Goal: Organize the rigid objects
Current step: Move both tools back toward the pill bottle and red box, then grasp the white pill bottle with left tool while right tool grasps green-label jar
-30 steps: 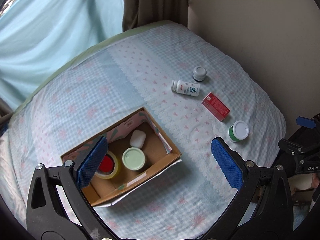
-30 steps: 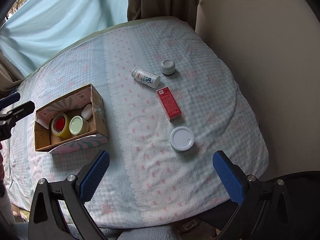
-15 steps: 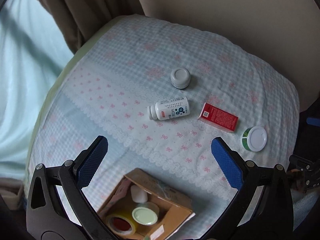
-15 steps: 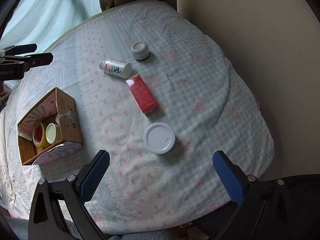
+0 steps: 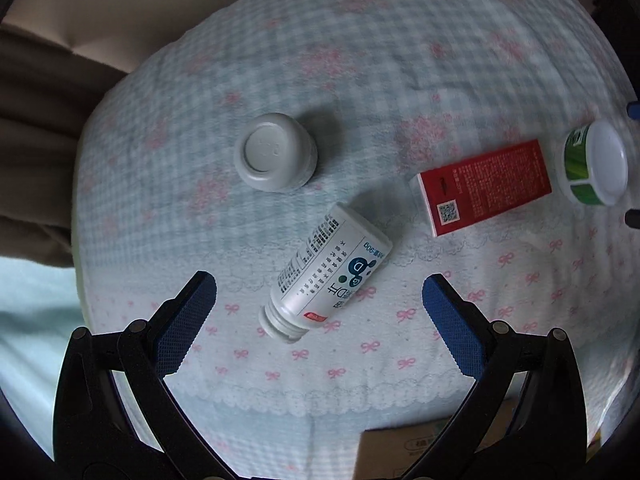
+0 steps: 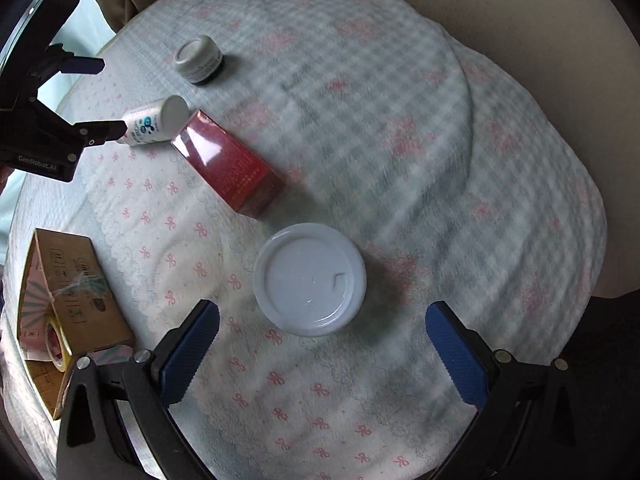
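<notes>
Closer now: bottle between left hand-held gripper fingers.

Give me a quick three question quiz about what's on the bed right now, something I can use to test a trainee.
1. True or false: the white bottle stands upright.
2. Which item lies directly ahead of the open right gripper? A) red box B) white-lidded jar C) grey jar
3. Fill in: the left gripper is ____ and holds nothing.

Key: 1 false, it lies on its side. 2 B. 3 open.
</notes>
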Demonstrator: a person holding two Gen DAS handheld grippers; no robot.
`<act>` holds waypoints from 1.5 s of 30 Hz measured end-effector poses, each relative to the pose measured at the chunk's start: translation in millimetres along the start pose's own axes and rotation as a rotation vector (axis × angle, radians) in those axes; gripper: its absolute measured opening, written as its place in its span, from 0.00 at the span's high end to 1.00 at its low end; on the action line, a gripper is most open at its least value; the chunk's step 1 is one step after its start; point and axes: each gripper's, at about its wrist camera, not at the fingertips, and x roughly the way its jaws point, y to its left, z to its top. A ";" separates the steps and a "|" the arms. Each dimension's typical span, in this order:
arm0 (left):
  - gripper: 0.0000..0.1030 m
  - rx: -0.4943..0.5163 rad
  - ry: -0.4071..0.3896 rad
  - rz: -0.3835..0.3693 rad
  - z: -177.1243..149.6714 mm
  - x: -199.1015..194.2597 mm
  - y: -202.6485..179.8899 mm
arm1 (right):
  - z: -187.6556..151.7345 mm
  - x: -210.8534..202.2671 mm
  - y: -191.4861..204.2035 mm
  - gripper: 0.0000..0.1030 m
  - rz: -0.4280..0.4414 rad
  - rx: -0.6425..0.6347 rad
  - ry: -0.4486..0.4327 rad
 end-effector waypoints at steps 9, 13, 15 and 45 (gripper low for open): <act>0.22 0.227 0.046 -0.025 7.5 53.7 -13.1 | 4.6 38.6 17.9 0.04 -0.087 -0.132 0.010; 0.32 0.282 0.089 -0.073 12.3 69.3 -16.5 | 5.3 51.7 17.9 0.13 -0.085 -0.157 0.041; 0.36 0.303 0.097 -0.094 14.5 72.4 -17.7 | 5.4 55.9 17.5 0.22 -0.083 -0.164 0.051; 0.52 -0.007 0.021 -0.033 -5.4 -47.0 -8.6 | 35.8 -19.0 27.9 0.36 -0.065 -0.306 -0.062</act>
